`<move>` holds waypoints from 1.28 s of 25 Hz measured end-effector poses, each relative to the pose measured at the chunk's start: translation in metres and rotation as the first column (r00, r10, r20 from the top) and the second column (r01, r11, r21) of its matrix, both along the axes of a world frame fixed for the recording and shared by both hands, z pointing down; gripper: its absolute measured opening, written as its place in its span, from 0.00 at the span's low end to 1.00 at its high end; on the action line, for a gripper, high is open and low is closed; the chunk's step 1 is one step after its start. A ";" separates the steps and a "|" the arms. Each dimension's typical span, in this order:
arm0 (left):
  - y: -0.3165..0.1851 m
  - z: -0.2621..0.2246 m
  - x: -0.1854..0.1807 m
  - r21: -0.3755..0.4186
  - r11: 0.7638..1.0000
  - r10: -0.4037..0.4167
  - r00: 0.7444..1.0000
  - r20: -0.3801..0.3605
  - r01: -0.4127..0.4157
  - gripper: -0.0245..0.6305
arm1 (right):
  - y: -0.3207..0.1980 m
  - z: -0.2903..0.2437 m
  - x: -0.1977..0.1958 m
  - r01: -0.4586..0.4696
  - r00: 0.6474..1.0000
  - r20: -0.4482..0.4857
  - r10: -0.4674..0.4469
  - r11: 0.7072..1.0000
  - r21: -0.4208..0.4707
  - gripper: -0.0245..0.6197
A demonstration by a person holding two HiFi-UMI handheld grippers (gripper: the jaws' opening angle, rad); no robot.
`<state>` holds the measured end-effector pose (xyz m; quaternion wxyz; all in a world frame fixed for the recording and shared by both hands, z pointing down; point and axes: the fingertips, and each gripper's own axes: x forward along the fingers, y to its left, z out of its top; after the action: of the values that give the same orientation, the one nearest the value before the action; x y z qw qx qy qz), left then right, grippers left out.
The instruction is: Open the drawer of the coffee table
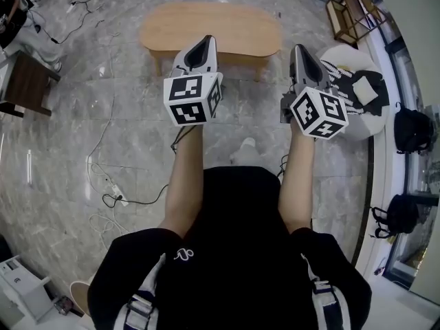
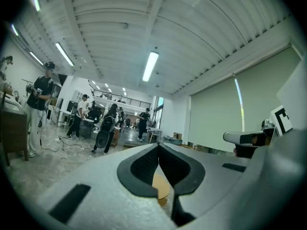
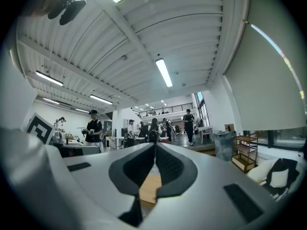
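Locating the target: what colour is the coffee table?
Coffee table: light tan wood, clearest in head view.

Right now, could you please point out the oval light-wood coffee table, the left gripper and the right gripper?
Oval light-wood coffee table [image 1: 227, 29]: head view, bare middle of its top.
Left gripper [image 1: 207, 41]: head view, where its shut fingertips meet.
Right gripper [image 1: 298, 48]: head view, where its shut fingertips meet.

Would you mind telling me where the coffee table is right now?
In the head view the coffee table stands on the floor at top centre, just ahead of the left gripper and right gripper.
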<state>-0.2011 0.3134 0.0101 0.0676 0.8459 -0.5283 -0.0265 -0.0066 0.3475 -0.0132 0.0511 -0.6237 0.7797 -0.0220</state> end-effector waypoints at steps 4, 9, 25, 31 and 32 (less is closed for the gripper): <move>-0.006 0.002 -0.007 0.007 1.000 -0.003 1.000 -0.003 0.003 0.05 | -0.004 0.000 -0.003 -0.002 1.000 -0.002 0.002 1.000 0.010 0.06; -0.012 0.006 -0.011 0.014 1.000 0.006 1.000 -0.007 -0.006 0.05 | -0.008 0.002 -0.004 -0.013 1.000 -0.007 0.013 1.000 0.023 0.06; -0.076 0.033 0.020 0.055 0.998 0.035 0.999 -0.022 -0.033 0.05 | -0.058 0.022 0.033 -0.047 0.998 -0.038 0.050 0.996 0.081 0.06; -0.128 0.040 0.054 0.045 0.998 0.039 0.999 -0.013 -0.039 0.05 | -0.115 0.032 0.061 -0.036 0.999 -0.027 0.038 0.997 0.068 0.06; -0.137 0.040 0.060 0.044 0.998 0.042 0.999 -0.011 -0.042 0.05 | -0.125 0.033 0.065 -0.034 0.999 -0.023 0.036 0.997 0.064 0.06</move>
<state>-0.1413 0.1760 0.0501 0.0527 0.8579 -0.5094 -0.0415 0.0586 0.2225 0.0202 0.0619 -0.6355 0.7695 0.0111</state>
